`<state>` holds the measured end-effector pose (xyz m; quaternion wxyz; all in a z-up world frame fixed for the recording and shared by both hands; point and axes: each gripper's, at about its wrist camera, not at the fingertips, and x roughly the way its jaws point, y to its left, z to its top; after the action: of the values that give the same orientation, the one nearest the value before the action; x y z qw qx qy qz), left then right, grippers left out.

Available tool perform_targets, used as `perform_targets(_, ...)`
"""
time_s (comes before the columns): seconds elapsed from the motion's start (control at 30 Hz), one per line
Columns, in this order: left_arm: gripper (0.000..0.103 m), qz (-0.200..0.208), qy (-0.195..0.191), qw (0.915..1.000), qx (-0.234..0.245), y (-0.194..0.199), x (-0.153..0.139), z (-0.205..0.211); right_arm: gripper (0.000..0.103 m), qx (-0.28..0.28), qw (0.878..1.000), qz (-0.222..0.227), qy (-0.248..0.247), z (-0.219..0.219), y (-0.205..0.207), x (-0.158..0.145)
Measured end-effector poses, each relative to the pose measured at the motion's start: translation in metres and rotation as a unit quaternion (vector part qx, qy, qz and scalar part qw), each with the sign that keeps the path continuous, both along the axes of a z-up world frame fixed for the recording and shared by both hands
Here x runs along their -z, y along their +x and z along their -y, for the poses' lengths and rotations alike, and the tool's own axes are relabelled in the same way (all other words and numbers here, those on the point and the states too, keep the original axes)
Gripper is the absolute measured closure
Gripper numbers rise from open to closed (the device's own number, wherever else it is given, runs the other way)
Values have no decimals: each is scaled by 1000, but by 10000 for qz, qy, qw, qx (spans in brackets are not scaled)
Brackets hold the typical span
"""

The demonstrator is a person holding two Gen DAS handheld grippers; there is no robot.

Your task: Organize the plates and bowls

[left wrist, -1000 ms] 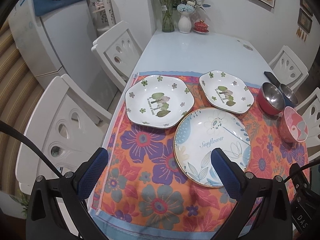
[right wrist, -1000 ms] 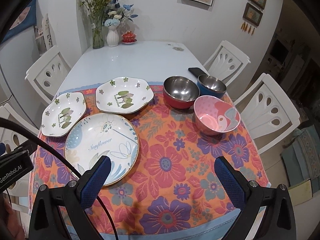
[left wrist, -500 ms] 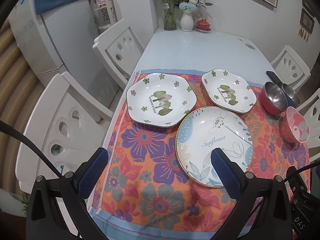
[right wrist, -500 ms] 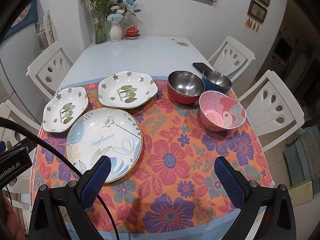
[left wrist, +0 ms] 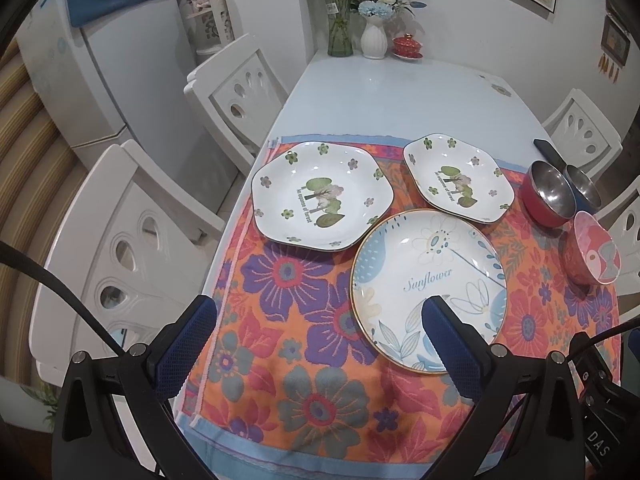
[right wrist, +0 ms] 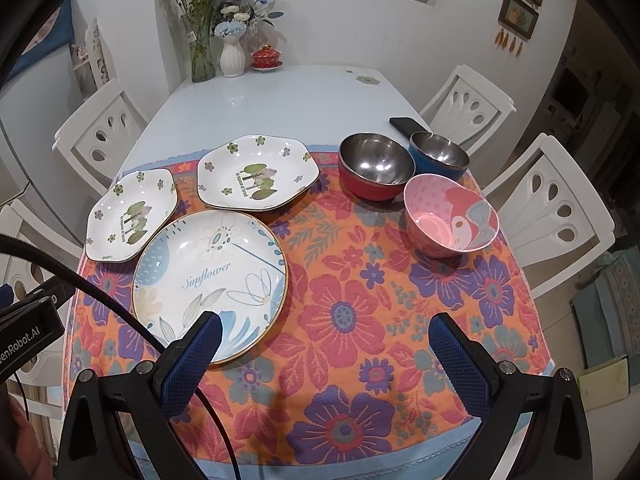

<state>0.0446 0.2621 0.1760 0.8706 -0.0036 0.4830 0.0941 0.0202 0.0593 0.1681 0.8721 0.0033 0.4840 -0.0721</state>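
Sitting empty: pink bowl [right wrist: 451,220], red bowl [right wrist: 376,166], blue bowl [right wrist: 439,155].

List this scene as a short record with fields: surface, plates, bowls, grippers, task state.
surface: floral cloth over the near end of a white table
plates: round Sunflower plate nearest; two hexagonal flower plates behind it, all lying singly
bowls: red steel-lined bowl, blue steel-lined bowl, pink bowl, grouped on the right, none nested
grippers: left gripper and right gripper both open, empty, above the near cloth edge
task state: nothing stacked yet
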Motion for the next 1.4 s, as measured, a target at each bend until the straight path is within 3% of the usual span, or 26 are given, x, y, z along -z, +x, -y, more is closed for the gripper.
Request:
perform_targets(0.2,1,80,257,9996,83,-2,1,4,0,6,10000,-12,-3,0,1,1)
perform_targets(1.4,1,-153,130,9998,95,1,11,5,0,39,9995,-234,211,3,8,13)
